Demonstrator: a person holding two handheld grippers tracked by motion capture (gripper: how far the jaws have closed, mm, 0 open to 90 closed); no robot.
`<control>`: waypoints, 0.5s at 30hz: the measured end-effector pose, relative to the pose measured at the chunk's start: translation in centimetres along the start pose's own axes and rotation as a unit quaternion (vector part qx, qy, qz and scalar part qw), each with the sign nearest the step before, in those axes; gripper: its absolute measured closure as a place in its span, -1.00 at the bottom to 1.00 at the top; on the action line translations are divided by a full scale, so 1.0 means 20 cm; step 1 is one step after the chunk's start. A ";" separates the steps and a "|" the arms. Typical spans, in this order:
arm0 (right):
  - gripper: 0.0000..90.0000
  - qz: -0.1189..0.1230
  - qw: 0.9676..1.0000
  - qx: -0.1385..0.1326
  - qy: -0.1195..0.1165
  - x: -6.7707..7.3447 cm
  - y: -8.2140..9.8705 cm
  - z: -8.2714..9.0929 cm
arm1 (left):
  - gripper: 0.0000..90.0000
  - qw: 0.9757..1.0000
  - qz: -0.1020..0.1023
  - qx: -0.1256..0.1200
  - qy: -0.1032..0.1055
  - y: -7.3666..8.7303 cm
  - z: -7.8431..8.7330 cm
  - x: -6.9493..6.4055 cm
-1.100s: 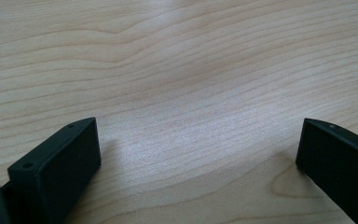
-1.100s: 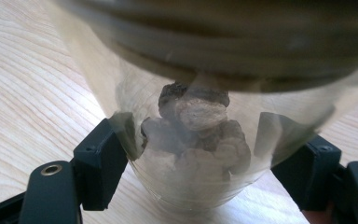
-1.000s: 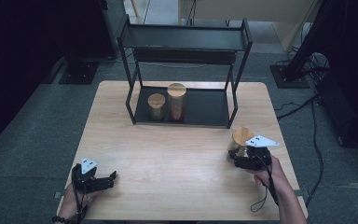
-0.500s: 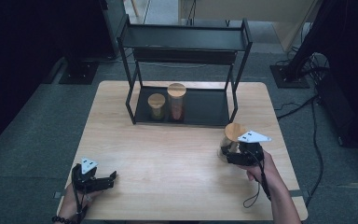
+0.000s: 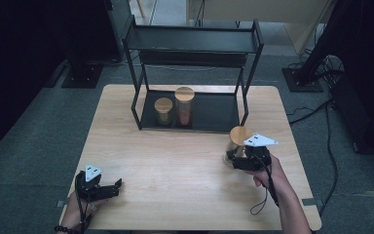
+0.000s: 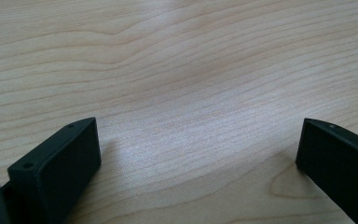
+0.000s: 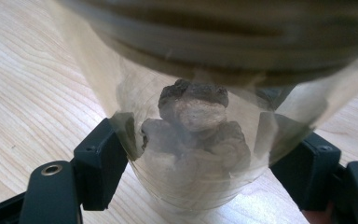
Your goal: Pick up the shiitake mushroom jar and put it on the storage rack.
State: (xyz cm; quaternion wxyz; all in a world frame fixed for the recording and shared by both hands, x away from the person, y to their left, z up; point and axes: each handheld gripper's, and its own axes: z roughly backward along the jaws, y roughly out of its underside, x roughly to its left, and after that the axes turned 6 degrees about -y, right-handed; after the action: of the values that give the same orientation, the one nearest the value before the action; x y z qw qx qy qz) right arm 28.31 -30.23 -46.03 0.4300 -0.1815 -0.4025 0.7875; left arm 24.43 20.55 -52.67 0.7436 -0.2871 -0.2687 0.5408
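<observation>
My right gripper (image 5: pixel 234 157) is shut on a clear glass jar (image 5: pixel 238 141) with a wooden lid, held just above the table's right side. In the right gripper view both black pads press the sides of the jar (image 7: pixel 196 140), which holds brownish lumps. My left gripper (image 5: pixel 112 187) rests low at the table's front left, open, with nothing between its fingers (image 6: pixel 56 168); bare wood lies ahead of it. Two more wooden-lidded jars stand on the lower tier of a black rack (image 5: pixel 195 46): a short jar (image 5: pixel 163 110) and a taller jar (image 5: pixel 184 106).
The black two-tier rack stands at the back centre of the wooden table (image 5: pixel 175 165). Its posts (image 5: pixel 246 100) frame the lower tier. Cables and black stands lie on the grey floor around the table.
The right gripper has carried the jar leftward and toward the rack, slightly higher. The left gripper has stayed where it was.
</observation>
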 end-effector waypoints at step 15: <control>-0.44 0.007 1.000 -0.001 -0.005 0.03 -0.07 -0.06 | -1.00 1.000 0.000 0.000 0.000 0.00 0.00 0.00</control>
State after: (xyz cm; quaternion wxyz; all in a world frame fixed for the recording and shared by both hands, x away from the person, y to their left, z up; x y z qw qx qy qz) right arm 29.37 -28.76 -45.59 0.4223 -0.1805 -0.4042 0.7910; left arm 24.42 20.54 -52.67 0.7435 -0.2872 -0.2686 0.5408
